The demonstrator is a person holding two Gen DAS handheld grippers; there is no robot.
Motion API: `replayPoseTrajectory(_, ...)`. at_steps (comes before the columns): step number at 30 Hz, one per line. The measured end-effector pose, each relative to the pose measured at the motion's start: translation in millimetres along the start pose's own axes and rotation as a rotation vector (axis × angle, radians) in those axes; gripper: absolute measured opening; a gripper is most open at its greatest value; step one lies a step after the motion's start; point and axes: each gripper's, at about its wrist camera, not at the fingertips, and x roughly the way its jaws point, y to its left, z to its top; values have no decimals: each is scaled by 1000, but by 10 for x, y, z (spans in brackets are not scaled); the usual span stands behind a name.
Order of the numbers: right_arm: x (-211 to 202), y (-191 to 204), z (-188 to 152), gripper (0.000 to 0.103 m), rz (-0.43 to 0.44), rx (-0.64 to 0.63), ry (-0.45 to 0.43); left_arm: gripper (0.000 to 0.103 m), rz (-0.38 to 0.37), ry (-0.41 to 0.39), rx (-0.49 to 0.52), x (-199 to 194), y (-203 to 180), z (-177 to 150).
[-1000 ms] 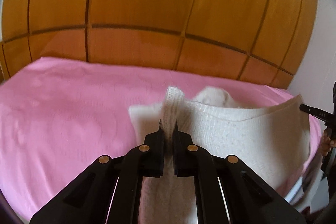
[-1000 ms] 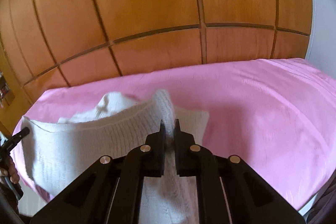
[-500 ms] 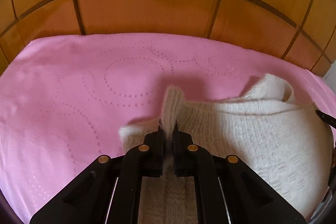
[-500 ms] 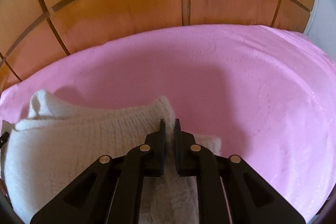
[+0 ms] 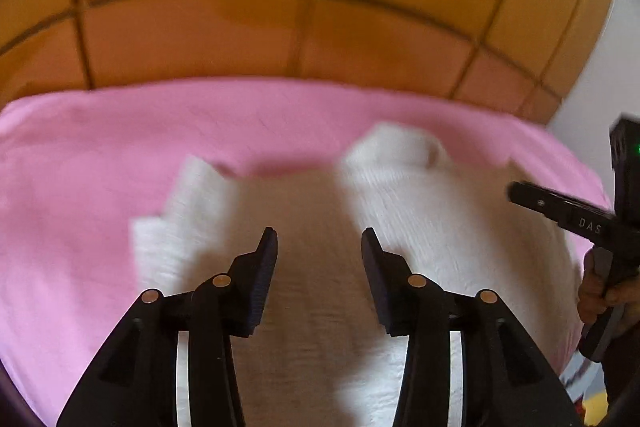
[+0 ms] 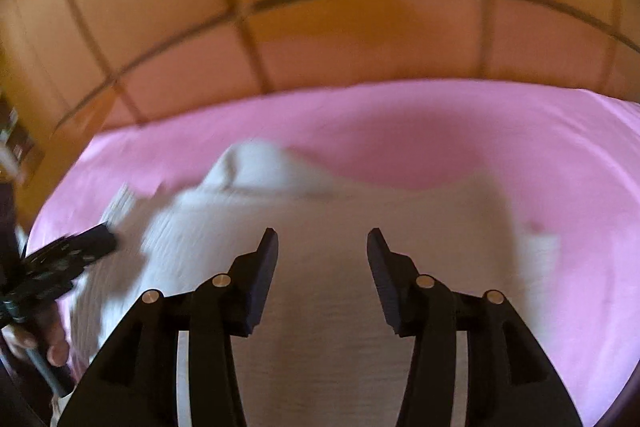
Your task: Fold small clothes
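We find the left gripper and right gripper both released above the white knit garment lying on the pink bedspread, whose loose top layer may slump open.

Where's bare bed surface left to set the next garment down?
Bare pink sheet lies left of the white knit garment, up to the wooden headboard. In the right wrist view, more lies right of the garment. The middle is crowded: both the left gripper and right gripper hang open over the knit.
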Motion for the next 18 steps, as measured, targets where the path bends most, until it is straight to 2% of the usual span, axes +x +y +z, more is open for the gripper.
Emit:
replayPoseTrajectory(2, 166, 86, -54, 41, -11, -29, 53, 39, -8, 44, 0, 181, -35, -69)
replayPoseTrajectory(3, 217, 120, -69, 35, -18, -38, 61, 27, -10, 29, 5, 191, -48, -104)
replayPoseTrajectory(4, 236, 146, -85, 22, -10, -50, 61, 9, -7, 15, 15, 187, -72, -134)
replayPoseTrajectory(5, 231, 147, -84, 9, -1, -54, 60, 7, 9, -2, 18, 164, -89, -142)
replayPoseTrajectory(8, 137, 181, -31, 5, -17, -68, 28, 4, 30, -61, 11, 51, -100, -118)
replayPoseTrajectory(12, -50, 245, 148, 4, -31, -77, -76, 3, 72, -128, -3, -1, -94, 70)
replayPoseTrajectory(14, 36, 249, 159, 4, -62, -84, -64, 3, 118, -105, 13, 133, -96, 87)
replayPoseTrajectory(17, 447, 229, 94, 5, -116, -89, 19, 3, 184, -10, 21, 477, -66, 9)
replayPoseTrajectory(18, 555, 190, 56, 5, -122, -75, 40, 4, 184, -4, 9, 537, -32, -19)
